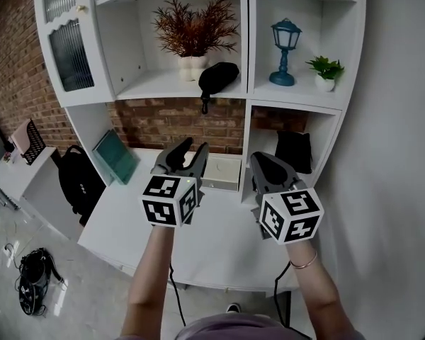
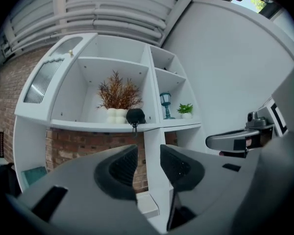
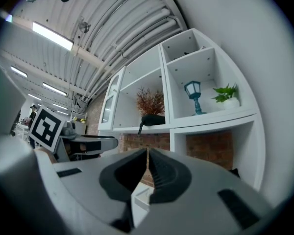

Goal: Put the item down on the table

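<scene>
Left tongs (image 1: 194, 147): held above the white table (image 1: 219, 250), pointing toward the white shelf unit (image 1: 245, 62); in the left gripper view the jaws stand partly apart with a clear gap, and only the shelf upright and the brick wall (image 2: 88, 151) show through it, so nothing is gripped.

Right tongs (image 1: 261, 163): held just beside the left, at about the same height; in the right gripper view the jaws meet at the tips, closed on nothing.

Black pouch (image 1: 218, 76): lies on the upper left shelf, just beside a white vase (image 1: 191, 66) of dried reddish branches; its strap hangs over the shelf's front edge; it is well apart from both tongs and not on the table.

Upper right compartment: a blue lamp (image 1: 285, 52) stands upright, with a small green plant (image 1: 326, 71) in a white pot to its right.

Lower right compartment: a black bag (image 1: 294, 151) sits at the back, partly hidden by the right tongs.

Table: a small white box (image 1: 221, 172) sits at the rear, against the shelf upright — partly hidden by the left tongs; a teal book (image 1: 115, 156) leans tilted at the left end.

Beside the table's left end: a black backpack (image 1: 78, 179).
</scene>
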`<state>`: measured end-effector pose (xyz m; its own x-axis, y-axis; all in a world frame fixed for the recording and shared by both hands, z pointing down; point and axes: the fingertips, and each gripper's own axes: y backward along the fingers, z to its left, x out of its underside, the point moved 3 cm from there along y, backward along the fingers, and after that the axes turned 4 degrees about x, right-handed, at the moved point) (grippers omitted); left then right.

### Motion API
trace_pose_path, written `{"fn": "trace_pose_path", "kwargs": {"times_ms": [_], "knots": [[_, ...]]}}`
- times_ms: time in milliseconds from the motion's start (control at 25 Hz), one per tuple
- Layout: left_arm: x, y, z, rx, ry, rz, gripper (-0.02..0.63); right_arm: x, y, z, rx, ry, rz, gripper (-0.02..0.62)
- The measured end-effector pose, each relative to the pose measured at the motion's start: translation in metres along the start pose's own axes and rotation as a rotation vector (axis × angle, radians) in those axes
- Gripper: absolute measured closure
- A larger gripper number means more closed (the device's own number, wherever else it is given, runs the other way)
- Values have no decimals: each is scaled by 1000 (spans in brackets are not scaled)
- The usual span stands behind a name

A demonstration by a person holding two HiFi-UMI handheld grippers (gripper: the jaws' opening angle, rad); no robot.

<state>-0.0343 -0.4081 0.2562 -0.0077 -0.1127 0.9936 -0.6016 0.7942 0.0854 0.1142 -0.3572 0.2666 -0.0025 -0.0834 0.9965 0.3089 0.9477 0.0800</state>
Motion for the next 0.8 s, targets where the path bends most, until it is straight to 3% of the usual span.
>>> {"fn": "trace_pose_path", "kwargs": {"times_ms": [280,800], "knots": [[41,20,-4,-12,94,16,513,21,9,-6,17,-20,44,591],[97,41,-29,-14,127,84,586,74,40,1,18,-84,150,591]]}}
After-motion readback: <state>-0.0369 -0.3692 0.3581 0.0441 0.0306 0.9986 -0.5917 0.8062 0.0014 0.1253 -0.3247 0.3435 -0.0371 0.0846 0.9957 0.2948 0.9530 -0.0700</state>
